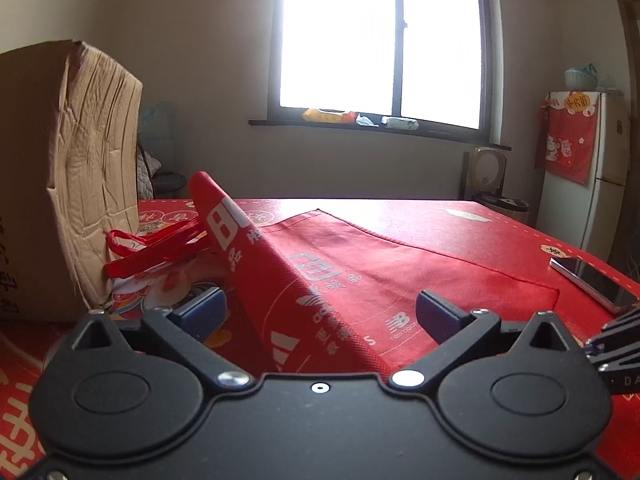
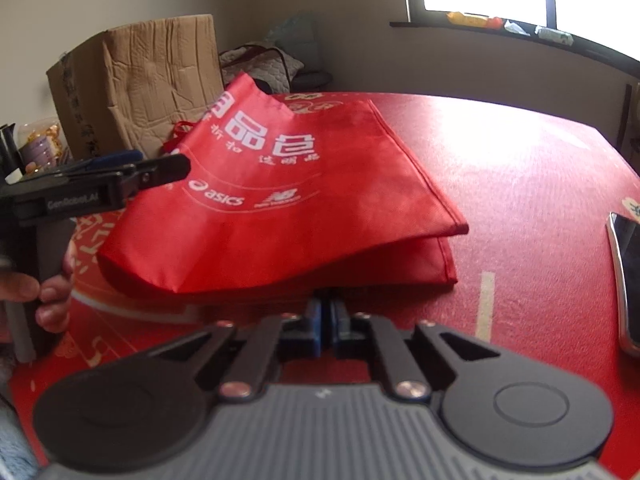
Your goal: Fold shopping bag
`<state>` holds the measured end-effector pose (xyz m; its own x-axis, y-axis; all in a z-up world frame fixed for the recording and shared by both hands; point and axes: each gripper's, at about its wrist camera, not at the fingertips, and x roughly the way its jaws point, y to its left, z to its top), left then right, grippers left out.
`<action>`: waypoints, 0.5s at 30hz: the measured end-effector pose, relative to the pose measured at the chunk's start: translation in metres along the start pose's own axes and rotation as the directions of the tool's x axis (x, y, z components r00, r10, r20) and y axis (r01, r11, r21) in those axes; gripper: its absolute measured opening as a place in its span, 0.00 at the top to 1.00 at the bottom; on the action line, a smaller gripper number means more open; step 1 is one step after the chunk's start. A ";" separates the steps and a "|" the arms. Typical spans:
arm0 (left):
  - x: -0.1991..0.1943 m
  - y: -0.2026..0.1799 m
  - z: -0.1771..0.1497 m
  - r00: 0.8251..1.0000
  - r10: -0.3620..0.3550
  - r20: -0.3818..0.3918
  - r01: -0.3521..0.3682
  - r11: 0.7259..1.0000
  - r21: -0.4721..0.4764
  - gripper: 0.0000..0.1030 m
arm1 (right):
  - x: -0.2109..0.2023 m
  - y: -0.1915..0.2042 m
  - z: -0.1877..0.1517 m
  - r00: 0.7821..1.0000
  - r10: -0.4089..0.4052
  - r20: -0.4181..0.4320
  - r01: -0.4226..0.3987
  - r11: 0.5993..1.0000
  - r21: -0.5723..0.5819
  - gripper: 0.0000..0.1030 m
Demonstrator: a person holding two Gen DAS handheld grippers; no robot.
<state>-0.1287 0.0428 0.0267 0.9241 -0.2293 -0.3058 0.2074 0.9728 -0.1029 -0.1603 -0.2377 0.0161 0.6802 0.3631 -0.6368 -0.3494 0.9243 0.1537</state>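
Note:
The red shopping bag [image 1: 380,264] lies flat on the red tablecloth, white logos facing up. One side stands up as a slanted fold that runs between the wide-apart fingers of my left gripper [image 1: 320,312]; neither pad touches the cloth. Its red handles [image 1: 152,248] trail towards the box. In the right wrist view the bag [image 2: 320,200] has its upper layer bulging over the lower one. My right gripper [image 2: 328,308] has its blue pads pressed together at the bag's near hem, pinching the edge. To the left, my left gripper [image 2: 160,162] reaches in beside the raised fold.
A creased cardboard box [image 1: 72,160] stands on the table's left, close to the handles. A phone [image 2: 628,280] lies at the right edge. A hand [image 2: 44,292] holds the left gripper's grip. Bare tablecloth [image 2: 520,160] stretches right of the bag.

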 end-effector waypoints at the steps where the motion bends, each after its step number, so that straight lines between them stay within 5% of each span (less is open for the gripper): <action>1: 0.000 0.004 0.001 1.000 0.008 -0.002 -0.008 1.000 -0.023 0.00 | -0.005 0.000 -0.001 1.000 -0.013 0.002 0.013 1.000 0.002 0.95; 8: 0.008 0.020 0.001 0.995 0.066 -0.071 -0.074 0.990 -0.121 0.00 | -0.034 -0.037 0.023 0.980 -0.170 0.106 0.160 0.982 0.099 0.95; 15: 0.007 0.015 0.000 0.994 0.062 -0.088 -0.071 0.992 -0.102 0.00 | 0.021 -0.094 0.077 0.944 -0.308 0.119 0.289 0.945 0.155 0.94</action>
<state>-0.1193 0.0559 0.0233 0.9033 -0.1703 -0.3938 0.1071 0.9783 -0.1773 -0.0638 -0.3080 0.0461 0.8264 0.0722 -0.5584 -0.0339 0.9963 0.0787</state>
